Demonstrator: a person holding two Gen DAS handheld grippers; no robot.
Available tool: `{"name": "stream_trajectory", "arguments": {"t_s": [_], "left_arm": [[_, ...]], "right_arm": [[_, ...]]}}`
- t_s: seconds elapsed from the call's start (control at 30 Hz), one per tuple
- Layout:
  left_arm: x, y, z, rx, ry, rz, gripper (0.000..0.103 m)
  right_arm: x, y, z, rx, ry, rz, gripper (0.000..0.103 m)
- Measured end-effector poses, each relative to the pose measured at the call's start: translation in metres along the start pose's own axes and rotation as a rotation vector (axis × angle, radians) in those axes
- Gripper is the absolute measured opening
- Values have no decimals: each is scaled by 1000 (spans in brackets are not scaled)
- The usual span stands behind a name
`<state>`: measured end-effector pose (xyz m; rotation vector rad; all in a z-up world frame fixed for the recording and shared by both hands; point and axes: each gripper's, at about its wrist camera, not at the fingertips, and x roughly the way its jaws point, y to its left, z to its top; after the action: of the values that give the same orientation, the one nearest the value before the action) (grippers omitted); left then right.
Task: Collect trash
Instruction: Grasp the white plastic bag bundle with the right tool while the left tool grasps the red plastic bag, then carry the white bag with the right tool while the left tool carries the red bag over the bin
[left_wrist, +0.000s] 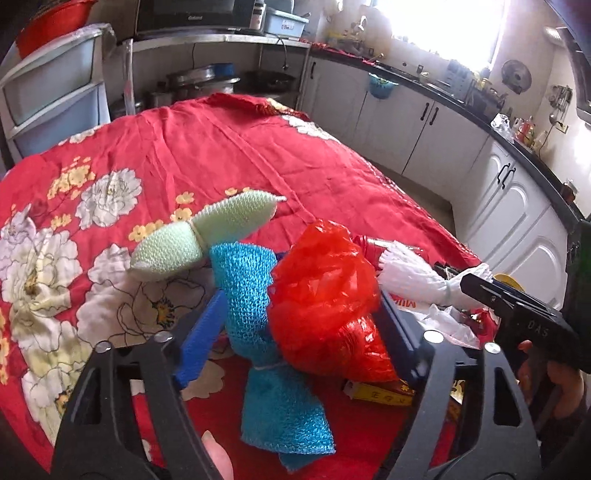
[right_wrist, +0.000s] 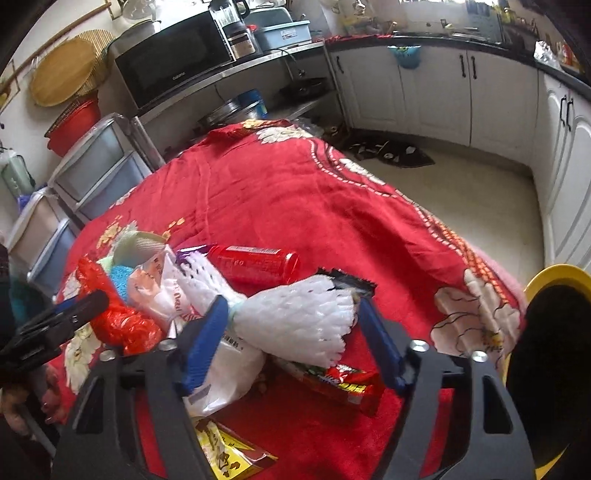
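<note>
Red crumpled bag (left_wrist: 325, 295) and blue mesh (left_wrist: 255, 295) sit between left gripper (left_wrist: 299, 317) pads, pinched for pickup. Right gripper (right_wrist: 291, 325) clamps white foam net (right_wrist: 295, 314); yellow bin (right_wrist: 546, 280) waits right of it.

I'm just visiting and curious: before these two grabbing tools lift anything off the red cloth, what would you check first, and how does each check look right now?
1. Left tool straddles the red plastic bag and blue foam net: ok.
2. Its pads actually press on them: cannot tell.
3. Right tool straddles the white foam net: ok.
4. Firm grip there: cannot tell.
5. Each tool takes one item only: not ok for the left.
6. Yellow-rimmed bin close by: ok.
</note>
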<state>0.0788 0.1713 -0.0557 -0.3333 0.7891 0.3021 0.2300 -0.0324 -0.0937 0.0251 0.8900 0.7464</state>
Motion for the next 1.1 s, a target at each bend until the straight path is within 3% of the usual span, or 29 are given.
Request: {"name": "stream_trajectory", "arguments": {"t_s": [0.2,0.23,0.43,0.8,1.1], "left_arm": [[-3,1,-2,-12,-4,-14,37],[-3,1,-2,-9,-6,-16,29],[-10,0,-1,-4,-20,-36,11],[-46,-16,11,43,-124,-59,8],[-64,-57,21,108,-179,-136,8]], "right_arm": [[-13,8,-3,-55,-26,36,22],[-16,10,-2,-62,-38,39,21],[-34,17,-2,-85,-88,55,18],[-74,16,-10,-70,-180,38,17],[-125,-6,-19,-15,-273,-38,17]]}}
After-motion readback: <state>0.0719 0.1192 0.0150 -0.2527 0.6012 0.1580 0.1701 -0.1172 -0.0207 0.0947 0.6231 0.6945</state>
